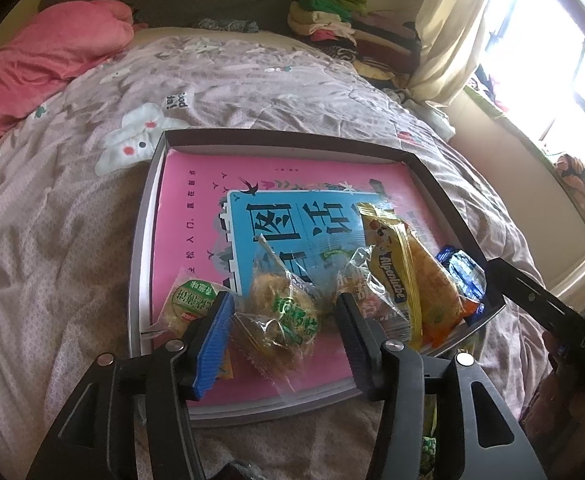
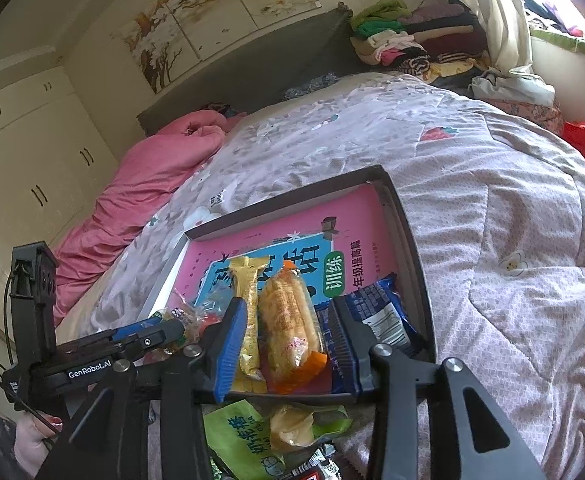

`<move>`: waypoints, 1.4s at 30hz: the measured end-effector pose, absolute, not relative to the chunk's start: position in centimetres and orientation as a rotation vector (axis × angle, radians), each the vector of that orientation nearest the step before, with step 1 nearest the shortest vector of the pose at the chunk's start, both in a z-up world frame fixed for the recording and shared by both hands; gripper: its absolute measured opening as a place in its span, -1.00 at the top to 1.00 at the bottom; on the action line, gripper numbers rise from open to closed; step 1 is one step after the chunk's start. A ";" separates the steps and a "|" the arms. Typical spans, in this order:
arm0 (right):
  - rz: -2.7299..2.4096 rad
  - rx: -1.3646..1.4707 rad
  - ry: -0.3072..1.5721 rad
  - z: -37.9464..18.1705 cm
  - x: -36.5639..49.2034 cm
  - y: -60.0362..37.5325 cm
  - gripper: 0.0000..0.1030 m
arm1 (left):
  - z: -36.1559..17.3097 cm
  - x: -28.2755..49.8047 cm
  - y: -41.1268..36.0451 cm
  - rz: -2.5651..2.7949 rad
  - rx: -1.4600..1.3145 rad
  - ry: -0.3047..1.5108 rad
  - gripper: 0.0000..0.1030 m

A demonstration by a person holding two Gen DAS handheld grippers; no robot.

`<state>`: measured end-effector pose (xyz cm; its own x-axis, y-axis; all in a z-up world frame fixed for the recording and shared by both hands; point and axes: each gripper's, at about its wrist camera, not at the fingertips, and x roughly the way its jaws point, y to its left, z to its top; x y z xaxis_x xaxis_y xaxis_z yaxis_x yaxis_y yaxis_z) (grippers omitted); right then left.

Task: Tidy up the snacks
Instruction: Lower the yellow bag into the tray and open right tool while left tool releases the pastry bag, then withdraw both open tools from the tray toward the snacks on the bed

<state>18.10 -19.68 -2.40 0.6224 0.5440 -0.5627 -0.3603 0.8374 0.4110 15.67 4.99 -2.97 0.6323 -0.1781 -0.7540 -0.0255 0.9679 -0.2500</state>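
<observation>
A bed (image 1: 252, 80) fills both views, spread with a pale quilt (image 2: 472, 208) printed with white rabbits and strawberries. A rumpled pink blanket (image 1: 40, 68) lies along one side of the bed up to the dark headboard (image 2: 260, 68), and at the other head corner a pile of folded clothes (image 2: 408, 40) sits beside a cream curtain (image 1: 448, 36) and a bright window (image 1: 552, 60). On the wall above the headboard hangs a tree picture (image 2: 220, 12), next to cream wardrobe doors (image 2: 24, 160).
</observation>
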 end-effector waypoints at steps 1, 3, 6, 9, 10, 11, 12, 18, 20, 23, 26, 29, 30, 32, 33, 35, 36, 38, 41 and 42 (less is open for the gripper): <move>0.529 0.266 0.731 -2.4 18.0 -19.6 0.18 | -2.9 15.7 5.0 -0.087 -0.245 0.885 -0.08; 0.533 0.259 0.732 -2.4 18.0 -19.4 0.15 | -2.9 15.6 5.1 -0.085 -0.248 0.885 -0.08; 0.539 0.247 0.729 -2.3 17.9 -19.2 0.10 | -2.8 15.6 5.3 -0.084 -0.261 0.894 -0.09; 0.546 0.229 0.729 -2.3 17.8 -18.9 0.09 | -2.7 15.5 5.3 -0.092 -0.278 0.901 -0.10; 0.550 0.221 0.729 -2.2 17.7 -18.7 0.09 | -2.6 15.5 5.4 -0.093 -0.279 0.901 -0.10; 0.553 0.215 0.728 -2.2 17.7 -18.6 0.09 | -2.6 15.5 5.3 -0.092 -0.277 0.902 -0.10; 0.554 0.209 0.726 -2.2 17.6 -18.5 0.08 | -2.5 15.5 5.3 -0.092 -0.274 0.903 -0.11; 0.570 0.174 0.709 -1.9 17.2 -18.1 0.02 | -2.0 15.1 5.0 -0.102 -0.264 0.900 -0.39; 0.573 0.170 0.706 -1.9 17.2 -18.0 0.00 | -1.8 15.0 4.9 -0.101 -0.259 0.899 -0.39; 0.575 0.168 0.697 -1.7 17.1 -18.0 -0.02 | -1.5 14.9 4.9 -0.099 -0.254 0.897 -0.44; 0.580 0.168 0.694 -1.6 17.0 -18.1 -0.08 | -1.4 14.8 4.9 -0.097 -0.251 0.894 -0.46; 0.583 0.161 0.693 -1.6 16.9 -17.9 -0.09 | -1.2 14.7 4.9 -0.095 -0.252 0.893 -0.47; 0.585 0.159 0.690 -1.5 16.9 -17.9 -0.10 | -1.1 14.6 4.9 -0.096 -0.253 0.892 -0.48; 0.588 0.154 0.681 -1.3 16.7 -17.8 -0.11 | -0.9 14.5 4.9 -0.099 -0.256 0.890 -0.50; 0.589 0.151 0.677 -1.3 16.7 -17.8 -0.12 | -0.9 14.5 4.8 -0.099 -0.255 0.891 -0.51; 0.591 0.145 0.670 -1.2 16.5 -17.8 -0.21 | -0.7 14.3 4.8 -0.096 -0.255 0.894 -0.51; 0.591 0.142 0.668 -1.2 16.5 -17.7 -0.21 | -0.6 14.2 4.8 -0.095 -0.255 0.894 -0.51; 0.590 0.127 0.661 -1.1 16.3 -17.6 -0.22 | -0.4 14.0 4.8 -0.095 -0.254 0.891 -0.52; 0.590 0.124 0.650 -0.9 16.2 -17.7 -0.25 | 0.1 13.7 4.7 -0.102 -0.249 0.882 -0.52; 0.589 0.125 0.649 -0.8 16.1 -17.7 -0.26 | 0.3 13.5 4.7 -0.104 -0.247 0.879 -0.52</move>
<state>16.14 -17.73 -0.84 0.6404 0.5532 -0.5329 -0.4774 0.8301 0.2881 13.52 4.67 0.26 0.6353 -0.1911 -0.7483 -0.0115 0.9665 -0.2566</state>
